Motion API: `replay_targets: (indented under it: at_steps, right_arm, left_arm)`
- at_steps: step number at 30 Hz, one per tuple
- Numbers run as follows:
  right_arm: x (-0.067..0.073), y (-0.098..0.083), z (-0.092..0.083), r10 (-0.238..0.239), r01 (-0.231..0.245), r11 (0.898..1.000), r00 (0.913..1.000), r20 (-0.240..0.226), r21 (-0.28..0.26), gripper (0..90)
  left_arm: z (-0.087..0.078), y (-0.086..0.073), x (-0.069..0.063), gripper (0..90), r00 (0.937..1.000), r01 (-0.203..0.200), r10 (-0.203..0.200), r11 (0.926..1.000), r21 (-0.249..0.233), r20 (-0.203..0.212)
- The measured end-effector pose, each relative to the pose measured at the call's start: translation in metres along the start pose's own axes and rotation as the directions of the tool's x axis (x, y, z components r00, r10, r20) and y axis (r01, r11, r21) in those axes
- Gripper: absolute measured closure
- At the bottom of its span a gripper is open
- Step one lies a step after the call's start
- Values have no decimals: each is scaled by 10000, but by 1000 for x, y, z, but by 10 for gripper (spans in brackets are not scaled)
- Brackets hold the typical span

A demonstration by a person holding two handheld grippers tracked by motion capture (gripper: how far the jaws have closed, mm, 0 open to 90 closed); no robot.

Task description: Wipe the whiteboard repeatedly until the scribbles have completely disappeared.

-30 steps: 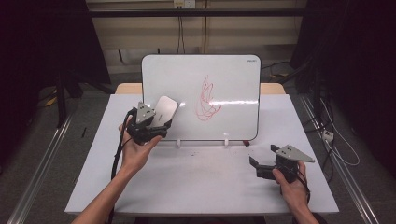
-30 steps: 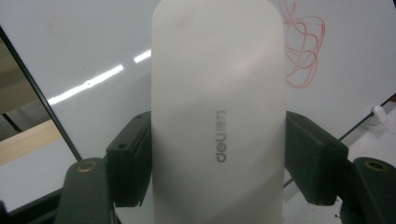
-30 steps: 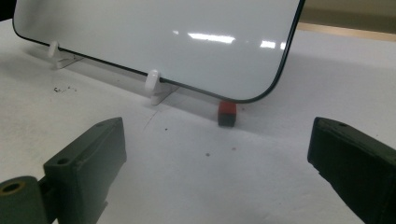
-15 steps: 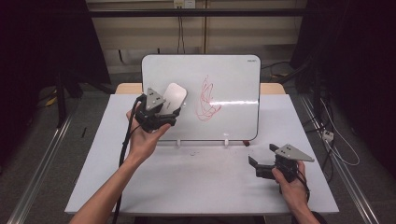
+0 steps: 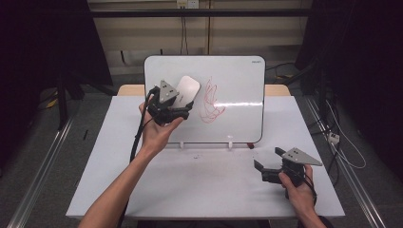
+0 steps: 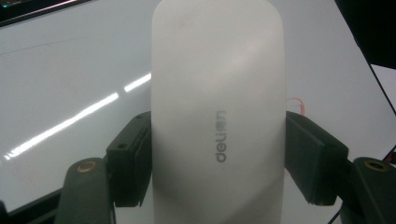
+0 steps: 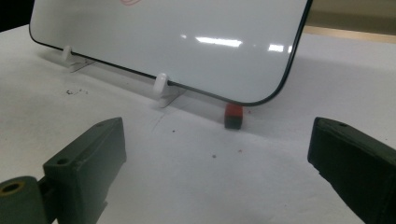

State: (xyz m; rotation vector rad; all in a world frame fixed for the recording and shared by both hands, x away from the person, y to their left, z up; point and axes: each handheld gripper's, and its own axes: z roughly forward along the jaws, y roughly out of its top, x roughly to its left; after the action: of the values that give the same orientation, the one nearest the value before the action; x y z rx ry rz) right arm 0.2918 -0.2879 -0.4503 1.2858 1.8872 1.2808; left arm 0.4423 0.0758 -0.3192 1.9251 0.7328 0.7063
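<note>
White plastic eraser (image 6: 217, 116) clamped in left gripper (image 5: 167, 110) | having been carried up and rightward across the whiteboard (image 5: 237, 76), now nearing the red scribble (image 5: 209, 102) at its centre; wiping is about beginning | right gripper (image 5: 271, 172), jaws apart, resting near tabletop's right front corner

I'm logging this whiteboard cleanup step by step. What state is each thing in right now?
Whiteboard: upright on its feet, red scribble not yet wiped.
Eraser: clamped in the left claw, lifted in front of the board, left of the scribble.
Right claw: open, empty, low over the table.
Small red and black block: on the table by the board's lower corner.
</note>
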Motion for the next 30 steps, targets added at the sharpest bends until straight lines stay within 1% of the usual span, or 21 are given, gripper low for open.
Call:
replay_targets:
  at_steps: [2,3,5,7,9,12,13,15,17,19,21,23,24,26,28,30]
  right_arm:
    - [0,0,0,23,-23,10000,10000,42,13,41]
    - [0,0,0,23,-23,10000,10000,42,13,41]
    - [0,0,1,-64,64,10000,10000,6,50,41]
    - [0,0,1,-32,32,10000,10000,17,38,41]
    - [-1,0,2,-39,38,10000,10000,44,81,41]
    - [-1,0,2,-60,59,10000,10000,46,72,41]
    - [-1,0,3,-73,72,9999,10000,35,80,41]
    - [-1,0,3,-108,108,9999,9999,40,96,41]
    - [0,0,3,-81,80,9999,10000,39,99,41]
    - [0,0,3,-63,62,9999,10000,72,117,41]
    - [2,2,3,-21,20,10000,10000,95,51,41]
    - [3,2,4,-94,94,9999,9999,76,62,41]
    - [4,2,4,-164,164,9998,9998,75,81,41]
    - [5,2,5,-163,162,9998,9998,71,139,42]
    - [5,2,5,-96,95,9999,9999,92,127,41]
    - [3,2,6,-119,117,9998,9999,94,166,42]
  left_arm:
    - [3,1,1,311,9999,81,-80,9999,-72,126]
    - [4,1,0,311,10000,62,-61,9999,-110,42]
    - [7,4,0,311,9998,-192,191,9998,-109,-48]
    - [9,6,1,311,10000,-87,86,9997,-230,-40]
    - [10,9,2,311,9996,-209,202,9993,-314,-199]
    - [12,14,3,311,9992,-266,253,9987,-429,-310]
    - [13,16,3,311,9990,-328,315,9986,-413,-326]
    - [13,19,1,311,9987,-391,372,9977,-547,-339]
    - [13,21,-3,311,9978,-597,576,9958,-688,-318]
    - [18,23,-6,311,9976,-663,649,9959,-610,-262]
    - [24,24,-6,311,9972,-692,676,9963,-514,-322]
    - [28,24,-5,311,9975,-645,632,9969,-444,-303]
    - [31,24,-5,311,9972,-688,677,9971,-336,-311]
    - [35,24,-5,311,9971,-716,709,9972,-226,-280]
    - [39,24,-4,311,9963,-779,772,9968,-154,-385]
    - [43,24,-3,311,9962,-779,776,9969,-72,-388]
